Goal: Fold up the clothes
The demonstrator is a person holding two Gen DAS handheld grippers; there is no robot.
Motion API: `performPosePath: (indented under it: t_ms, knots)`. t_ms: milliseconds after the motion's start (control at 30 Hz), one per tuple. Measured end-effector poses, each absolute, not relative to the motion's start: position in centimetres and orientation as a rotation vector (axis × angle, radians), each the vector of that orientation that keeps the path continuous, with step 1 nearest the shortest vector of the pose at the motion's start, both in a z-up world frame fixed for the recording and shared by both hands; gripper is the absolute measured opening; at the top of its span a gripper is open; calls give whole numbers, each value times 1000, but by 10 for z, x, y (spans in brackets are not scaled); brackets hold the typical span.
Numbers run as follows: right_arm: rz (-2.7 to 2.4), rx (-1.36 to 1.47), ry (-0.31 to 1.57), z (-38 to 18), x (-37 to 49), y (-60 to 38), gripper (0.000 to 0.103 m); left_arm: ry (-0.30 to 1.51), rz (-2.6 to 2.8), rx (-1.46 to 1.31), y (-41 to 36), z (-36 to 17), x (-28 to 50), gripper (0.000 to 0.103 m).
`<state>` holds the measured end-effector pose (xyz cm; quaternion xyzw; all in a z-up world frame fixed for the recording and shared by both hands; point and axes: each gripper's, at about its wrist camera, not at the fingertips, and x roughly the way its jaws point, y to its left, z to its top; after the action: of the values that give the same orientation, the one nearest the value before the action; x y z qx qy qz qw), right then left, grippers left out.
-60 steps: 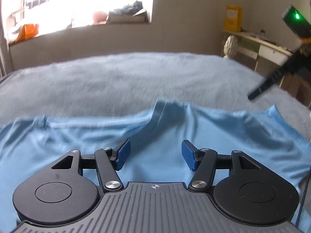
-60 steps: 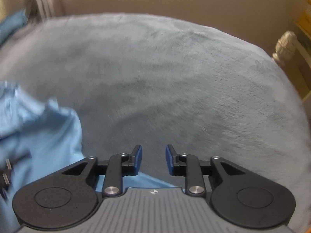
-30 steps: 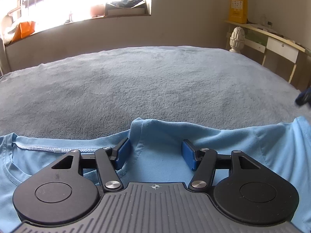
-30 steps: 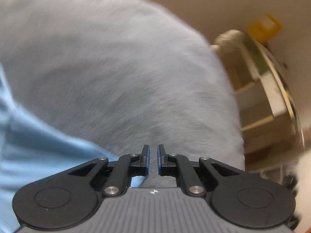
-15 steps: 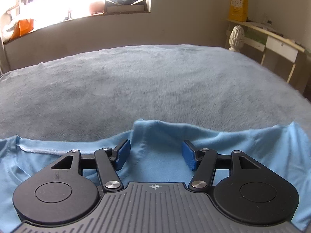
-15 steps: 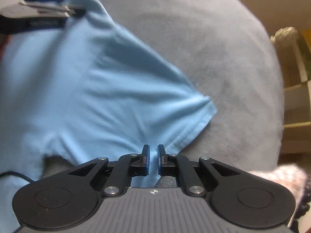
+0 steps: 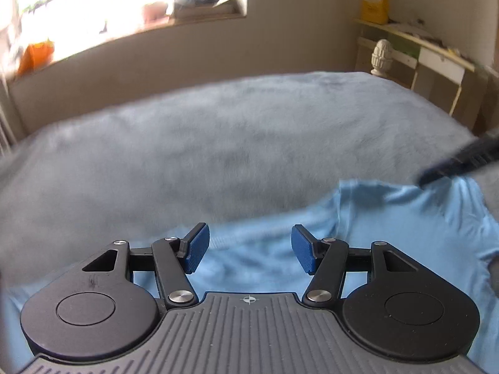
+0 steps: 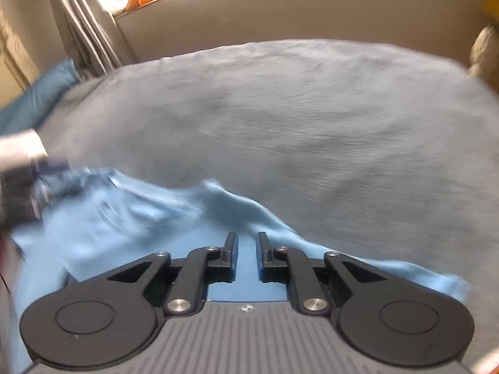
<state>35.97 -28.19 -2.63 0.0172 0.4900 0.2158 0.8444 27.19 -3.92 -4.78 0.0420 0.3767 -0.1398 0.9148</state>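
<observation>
A light blue T-shirt point(image 7: 389, 233) lies rumpled on the grey blanket point(image 7: 218, 143) of a bed. The left gripper point(image 7: 249, 247) hangs over it, jaws wide apart, gripping nothing. The right gripper point(image 8: 247, 257) has just been opening; its narrow gap shows shirt below, not pinched. A window point(image 7: 109, 3) glows behind.

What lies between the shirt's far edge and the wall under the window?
Only bare grey blanket between the shirt and the wall, in the left wrist view.
</observation>
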Motion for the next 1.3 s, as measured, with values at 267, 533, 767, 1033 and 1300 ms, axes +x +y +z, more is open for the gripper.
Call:
performPosePath:
  t_ms: [267,533,767,1033,1300]
  knots:
    - [406,20,1127,-61,413,-222,34,826,-275,41,-40,-96,254,53]
    - [362,-73,1201,-86,437,-189,37,803,-253,77,-45,-109,249,54]
    - [362,-160,1135,-79,435,-180,38,783,-255,105,-48,-111,246,55]
    - [449,-287,1162,-87,426,-164,46,777,-259,102,-47,-112,246,55]
    - [486,-350,1153,-82,416,-165,9,776,-248,101,-44,-112,248,55]
